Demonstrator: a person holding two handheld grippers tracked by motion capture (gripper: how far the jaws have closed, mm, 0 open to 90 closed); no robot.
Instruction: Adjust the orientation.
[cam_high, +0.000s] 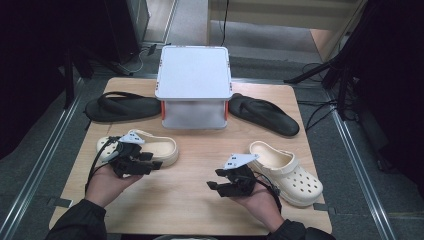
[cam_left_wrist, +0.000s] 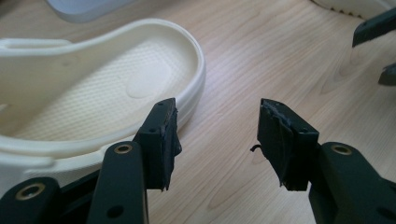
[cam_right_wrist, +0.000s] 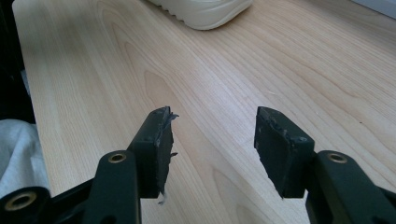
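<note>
Two cream clogs lie on the wooden table (cam_high: 190, 200). The left clog (cam_high: 159, 148) sits just beyond my left gripper (cam_high: 156, 163), which a hand holds with its jaws pointing right. In the left gripper view the left gripper (cam_left_wrist: 217, 114) is open with bare wood between its pads, and the clog's (cam_left_wrist: 93, 79) rounded rim lies beside its left jaw. The right clog (cam_high: 290, 172) lies to the right of my right gripper (cam_high: 214, 186). This right gripper (cam_right_wrist: 212, 116) is open over bare wood and holds nothing. The left clog's rounded end (cam_right_wrist: 205, 9) lies far ahead of it.
A white box-like stand (cam_high: 194, 85) with orange corners occupies the back middle of the table. One black flip-flop (cam_high: 122, 106) lies to its left and another (cam_high: 265, 115) to its right. The right gripper's jaw tips (cam_left_wrist: 373, 28) show at the left gripper view's upper right.
</note>
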